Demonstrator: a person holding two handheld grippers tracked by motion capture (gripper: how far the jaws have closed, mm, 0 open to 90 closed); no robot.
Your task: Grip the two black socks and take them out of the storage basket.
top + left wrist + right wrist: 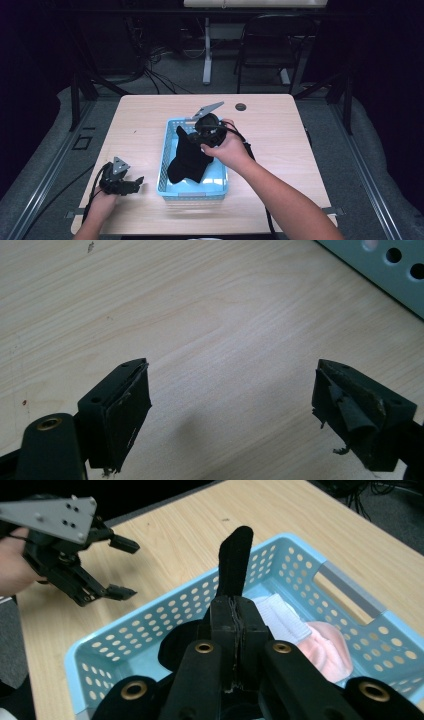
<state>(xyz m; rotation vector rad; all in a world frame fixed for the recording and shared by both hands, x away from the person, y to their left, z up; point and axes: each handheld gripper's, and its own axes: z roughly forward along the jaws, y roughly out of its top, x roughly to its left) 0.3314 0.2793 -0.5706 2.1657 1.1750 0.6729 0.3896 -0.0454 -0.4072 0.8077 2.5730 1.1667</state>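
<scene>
Right tongs (pixel 234 615) clamped tight on a black sock (pixel 187 160), pinching it near one end; a strip of the fabric sticks up past the tips in the right gripper view, and the rest of it hangs down into the light-blue basket (pixel 165 170) at mid-tabletop. Left tongs (pixel 232 405) spread wide, nothing between them, parked low over bare tabletop (pixel 140 125) well left of the basket. Risks as we read them: the pinch is on a thin edge of fabric, so the sock could slide out if it gets yanked; the hanging end looks to be inside the basket, so it may catch the perforated wall or rim on the way out and tip or drag the light basket, since nothing holds it down. It could also pull other laundry up with it: a pink item (pixel 325 652) and a white ribbed piece (pixel 280 617) lie right under it in the basket. Obstacles: the basket walls around the sock; the right gripper's own cable trailing along the forearm. Beyond the tabletop we see a folding chair (pixel 270 45), a table leg and floor cables, all well clear of the work.
</scene>
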